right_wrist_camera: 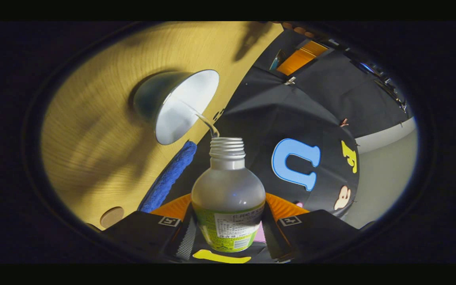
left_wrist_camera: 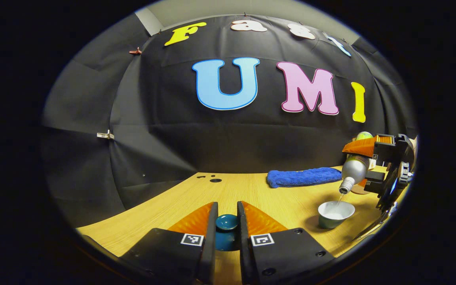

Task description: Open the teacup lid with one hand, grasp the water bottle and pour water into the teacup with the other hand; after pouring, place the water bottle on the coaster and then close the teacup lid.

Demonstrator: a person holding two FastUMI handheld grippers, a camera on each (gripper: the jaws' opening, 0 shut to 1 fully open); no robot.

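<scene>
The right gripper point(right_wrist_camera: 228, 233) clamps a tilted frosted plastic water bottle point(right_wrist_camera: 228, 198), streaming into the white-lined ceramic teacup point(right_wrist_camera: 180, 105) ahead; the left gripper point(left_wrist_camera: 227, 227) pinches the teal round lid point(left_wrist_camera: 227, 222).

The water bottle point(right_wrist_camera: 228, 202) label's print is too small to read.

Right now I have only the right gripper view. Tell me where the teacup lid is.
Observer: The lid is pinched between the fingers of the left gripper.
Operator: Place it relative to the teacup.
Observer: In the left gripper view the teacup stands on the table, off to the lid's right and well apart from it.
Operator: Report the bottle's tilt.
Observer: The water bottle slants neck down, its mouth above the teacup.
</scene>
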